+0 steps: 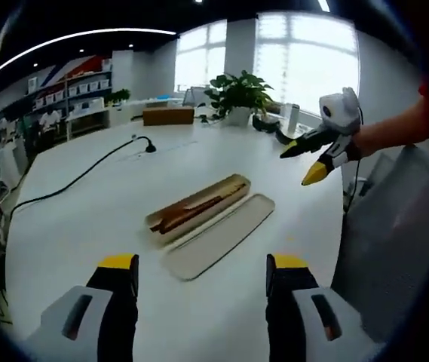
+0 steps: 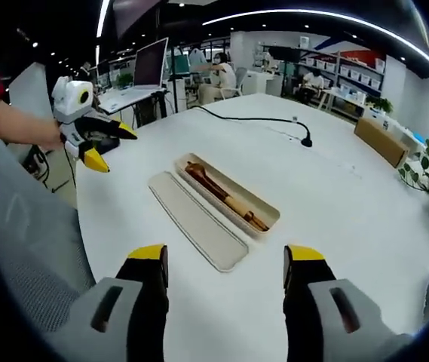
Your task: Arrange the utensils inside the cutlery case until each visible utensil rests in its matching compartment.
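**Q:** Where does the cutlery case lie, and what does it hold?

**A:** The cutlery case (image 1: 199, 210) (image 2: 229, 194) lies open on the white desk (image 1: 86, 226) (image 2: 335, 196), ahead of both grippers. Inside it lie brown wooden utensils (image 1: 195, 211) (image 2: 222, 194), set lengthwise; their separate kinds and the compartments cannot be told apart. The flat lid (image 1: 220, 235) (image 2: 197, 221) lies on the desk just beside the case, parallel to its long side, on the side nearer both cameras.

**Q:** How do the jaws stand?

**A:** In the left gripper view the left gripper (image 1: 201, 275) is held above the desk short of the lid, jaws wide apart with nothing between them. In the right gripper view the right gripper (image 2: 226, 268) is likewise clear of the lid, jaws wide apart and empty. Each gripper also appears in the other's view: the right gripper (image 1: 302, 166) at the right edge of the desk, the left gripper (image 2: 110, 149) at the left edge, both raised, yellow tips parted, holding nothing.

**Q:** What else lies on the desk?

**A:** A black cable (image 1: 86, 172) (image 2: 252, 118) runs across the far part. A potted plant (image 1: 237, 94) and a brown box (image 1: 168, 115) (image 2: 380, 139) stand at the far edge.
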Demonstrator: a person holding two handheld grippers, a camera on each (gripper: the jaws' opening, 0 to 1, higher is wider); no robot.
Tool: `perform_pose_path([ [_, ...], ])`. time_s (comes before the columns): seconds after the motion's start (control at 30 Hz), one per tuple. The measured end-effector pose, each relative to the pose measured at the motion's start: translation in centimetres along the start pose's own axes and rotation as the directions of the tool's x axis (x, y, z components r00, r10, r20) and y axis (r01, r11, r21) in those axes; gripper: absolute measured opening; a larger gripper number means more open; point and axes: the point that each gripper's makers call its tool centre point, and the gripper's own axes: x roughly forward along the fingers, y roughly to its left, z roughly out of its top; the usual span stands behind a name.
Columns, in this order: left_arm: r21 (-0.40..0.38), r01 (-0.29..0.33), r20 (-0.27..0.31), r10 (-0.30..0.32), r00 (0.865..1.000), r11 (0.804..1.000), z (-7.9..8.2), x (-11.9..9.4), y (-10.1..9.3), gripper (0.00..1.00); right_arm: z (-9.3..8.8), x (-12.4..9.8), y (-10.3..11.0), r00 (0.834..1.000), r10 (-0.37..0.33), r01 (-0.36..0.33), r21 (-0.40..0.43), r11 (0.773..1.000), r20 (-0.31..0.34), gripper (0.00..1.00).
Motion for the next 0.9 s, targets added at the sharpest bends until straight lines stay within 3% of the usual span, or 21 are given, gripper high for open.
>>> perform_pose_path([
  [0.17, 0.016, 0.01, 0.001, -0.01, 1.0, 1.0, -0.1, 0.7, -0.2, 0.7, -1.3, 0.7, -0.2, 0.999, 0.001, -0.002, -0.033, 0.999, -0.036, 0.58],
  [0.37, 0.018, 0.035, -0.042, -0.034, 0.999, 0.999, -1.2, 2.4, 0.6, 0.68, -1.6, 1.5, -0.9, 0.997, 0.006, -0.013, -0.093, 0.996, -0.072, 0.56],
  [0.57, -0.014, 0.028, -0.055, -0.028, 0.998, 1.0, -1.5, 5.1, 1.7, 0.68, -1.6, 2.9, -1.5, 0.996, 0.022, -0.027, -0.058, 0.998, -0.082, 0.54],
  [0.7, -0.017, 0.043, -0.078, -0.044, 0.996, 0.999, -2.1, 6.5, 1.2, 0.68, -2.6, 4.5, -1.1, 0.991, 0.065, -0.069, -0.031, 0.997, -0.113, 0.6],
  [0.77, -0.016, 0.045, -0.08, -0.046, 0.996, 0.999, -2.1, 6.9, 1.1, 0.67, -3.2, 5.0, -1.4, 0.989, 0.055, -0.058, -0.015, 0.998, -0.139, 0.57],
  [0.83, -0.013, 0.049, -0.094, -0.05, 0.994, 0.999, -2.3, 7.4, 1.0, 0.66, -3.7, 5.4, -1.5, 0.987, 0.057, -0.049, 0.055, 0.997, -0.148, 0.56],
  [0.9, -0.01, 0.044, -0.107, -0.045, 0.993, 0.999, -2.5, 7.7, 1.2, 0.66, -3.5, 5.7, -1.5, 0.988, 0.06, -0.054, 0.049, 0.997, -0.141, 0.56],
])
